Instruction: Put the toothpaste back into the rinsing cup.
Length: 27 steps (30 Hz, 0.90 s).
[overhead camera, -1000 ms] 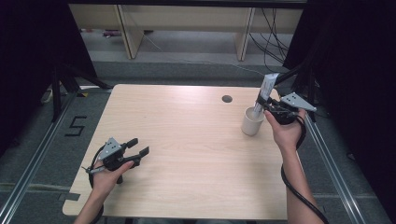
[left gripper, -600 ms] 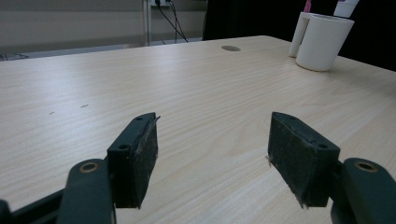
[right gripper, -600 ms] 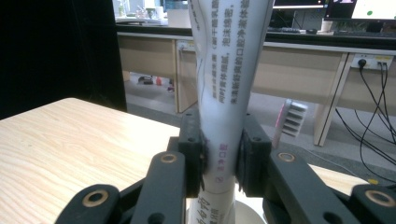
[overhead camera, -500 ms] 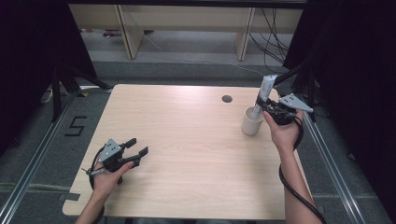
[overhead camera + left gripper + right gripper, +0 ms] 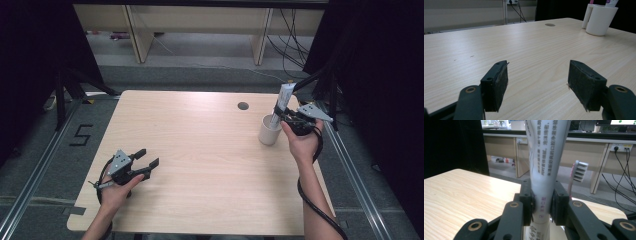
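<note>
The right gripper (image 5: 283, 116) is clamped on the toothpaste tube (image 5: 282, 101), held nearly upright with its lower end in the white cup (image 5: 269, 132) at the table's far right, while the left gripper (image 5: 146, 163) rests open and empty, well apart at near left.

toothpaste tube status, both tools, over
Right tool shut on toothpaste tube, tube upright in white cup. Toothbrush beside the tube. Left tool open, empty, low over table. Nothing in the way.
</note>
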Motion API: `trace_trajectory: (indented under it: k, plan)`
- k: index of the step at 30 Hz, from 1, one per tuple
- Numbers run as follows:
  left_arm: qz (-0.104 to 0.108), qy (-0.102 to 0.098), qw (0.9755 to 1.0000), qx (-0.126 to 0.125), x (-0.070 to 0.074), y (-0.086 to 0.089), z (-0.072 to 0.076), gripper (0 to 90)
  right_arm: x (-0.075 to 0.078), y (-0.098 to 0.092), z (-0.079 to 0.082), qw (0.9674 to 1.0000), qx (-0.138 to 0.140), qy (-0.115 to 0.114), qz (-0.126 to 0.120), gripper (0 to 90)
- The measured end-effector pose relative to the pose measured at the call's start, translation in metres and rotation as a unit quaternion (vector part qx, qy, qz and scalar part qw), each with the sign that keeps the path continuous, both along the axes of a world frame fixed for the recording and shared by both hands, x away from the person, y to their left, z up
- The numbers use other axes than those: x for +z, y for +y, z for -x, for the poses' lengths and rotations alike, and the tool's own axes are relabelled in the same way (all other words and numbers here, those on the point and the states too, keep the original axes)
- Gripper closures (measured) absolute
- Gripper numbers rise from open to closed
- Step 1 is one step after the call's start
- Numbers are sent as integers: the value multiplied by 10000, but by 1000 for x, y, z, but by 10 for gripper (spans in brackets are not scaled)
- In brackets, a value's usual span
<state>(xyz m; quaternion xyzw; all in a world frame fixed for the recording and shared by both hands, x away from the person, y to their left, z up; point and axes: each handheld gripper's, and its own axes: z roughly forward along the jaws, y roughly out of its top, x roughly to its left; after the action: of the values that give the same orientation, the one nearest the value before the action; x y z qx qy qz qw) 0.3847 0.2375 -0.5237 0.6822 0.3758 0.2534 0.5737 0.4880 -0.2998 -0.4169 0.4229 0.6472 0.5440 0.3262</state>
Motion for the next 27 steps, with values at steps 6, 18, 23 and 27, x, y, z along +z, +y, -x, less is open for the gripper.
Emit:
trace_trajectory:
  k: [6, 18, 23, 27]
  plan:
    - [11, 3, 10000, 2, 0, 0, 0, 319, -3, 0, -3, 10000, 28, -38, 70, 752]
    - [-30, 43, 10000, 8, 0, 0, 0, 318, -13, 1, -7, 9997, -5, 142, 188, 752]
    - [-14, 22, 10000, -5, 0, 0, 0, 318, -19, 3, -8, 9998, -19, 175, 80, 752]
    - [-10, 26, 10000, -11, 0, 0, 0, 318, -22, 3, -9, 9997, -25, 181, 156, 751]
